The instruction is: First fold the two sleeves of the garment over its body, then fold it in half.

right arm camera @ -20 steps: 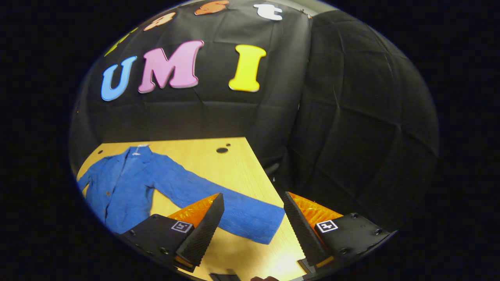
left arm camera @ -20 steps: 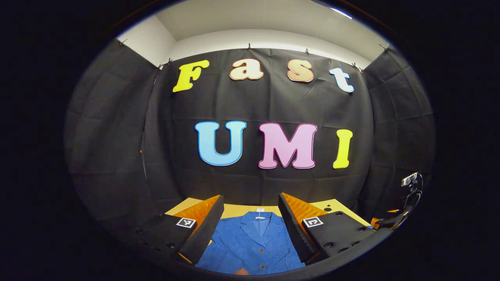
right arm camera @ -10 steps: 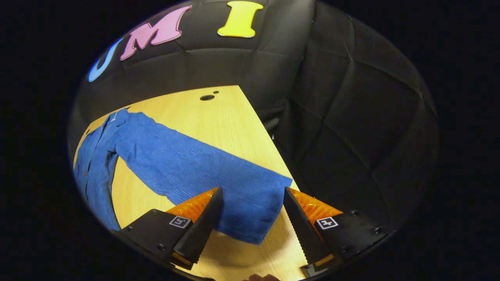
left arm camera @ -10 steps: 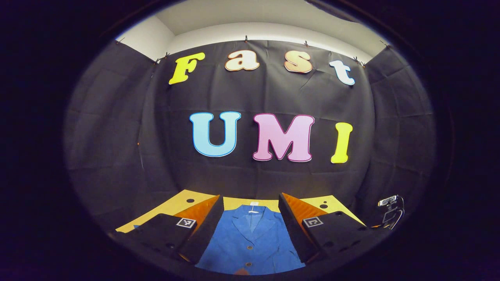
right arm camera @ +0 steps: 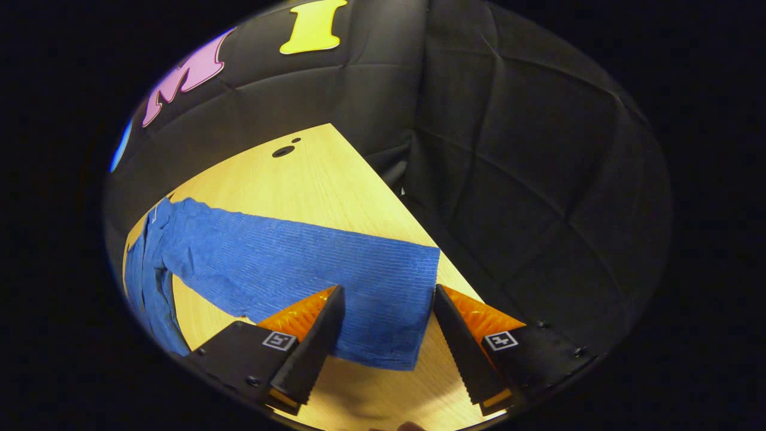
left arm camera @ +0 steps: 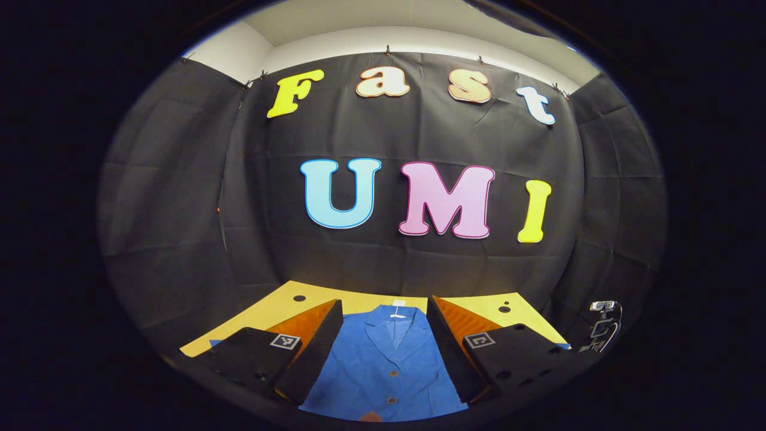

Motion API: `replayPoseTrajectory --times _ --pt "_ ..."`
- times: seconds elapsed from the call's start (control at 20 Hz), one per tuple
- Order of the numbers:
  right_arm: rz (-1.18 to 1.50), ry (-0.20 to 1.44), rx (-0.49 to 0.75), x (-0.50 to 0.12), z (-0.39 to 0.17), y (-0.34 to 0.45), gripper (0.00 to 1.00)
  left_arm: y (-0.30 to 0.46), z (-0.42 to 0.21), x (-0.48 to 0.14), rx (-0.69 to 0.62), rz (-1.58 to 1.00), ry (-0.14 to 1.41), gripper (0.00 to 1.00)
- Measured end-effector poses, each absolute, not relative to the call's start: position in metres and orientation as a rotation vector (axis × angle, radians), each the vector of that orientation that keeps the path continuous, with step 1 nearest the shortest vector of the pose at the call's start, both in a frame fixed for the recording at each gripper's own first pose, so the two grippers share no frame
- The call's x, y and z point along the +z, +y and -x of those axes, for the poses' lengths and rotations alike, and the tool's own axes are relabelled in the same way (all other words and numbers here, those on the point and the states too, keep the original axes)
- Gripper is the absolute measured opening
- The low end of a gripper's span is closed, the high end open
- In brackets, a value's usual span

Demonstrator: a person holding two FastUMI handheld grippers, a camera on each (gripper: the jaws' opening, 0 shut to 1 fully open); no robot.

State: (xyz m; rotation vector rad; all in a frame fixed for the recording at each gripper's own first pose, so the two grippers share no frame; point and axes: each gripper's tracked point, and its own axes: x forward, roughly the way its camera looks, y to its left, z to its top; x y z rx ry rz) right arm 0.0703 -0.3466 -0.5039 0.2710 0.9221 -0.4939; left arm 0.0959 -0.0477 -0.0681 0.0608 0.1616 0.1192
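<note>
Sleeve (right arm camera: 311, 263) cuff lies between right gripper (right arm camera: 383, 335) jaws.

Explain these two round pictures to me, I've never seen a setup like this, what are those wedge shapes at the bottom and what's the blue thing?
A person holds a two-finger tool in each hand; a camera rides on each. The wedges are each tool's own fingers. The left gripper view looks across the left tool, open above the buttoned front of a blue jacket lying on a wooden table. The right gripper view shows the right tool, open with its fingers either side of the cuff of the jacket's outstretched sleeve. Nothing is held.
</note>
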Motion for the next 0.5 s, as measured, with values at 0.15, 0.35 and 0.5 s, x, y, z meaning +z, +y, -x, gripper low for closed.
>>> replayPoseTrajectory --times 0.15,0.35,0.5 --pt "-0.315 0.945 -0.548 -0.501 -0.071 -0.345 0.82 -0.039 -0.099 -0.073 0.117 -0.054 0.175 0.82" --pt "-0.338 0.969 -0.548 -0.501 -0.076 -0.338 0.67 -0.021 -0.102 -0.083 0.129 -0.039 0.209 0.82" --pt "-0.353 0.96 -0.577 -0.503 -0.082 -0.338 0.27 -0.017 -0.103 -0.079 0.132 -0.043 0.198 0.82"
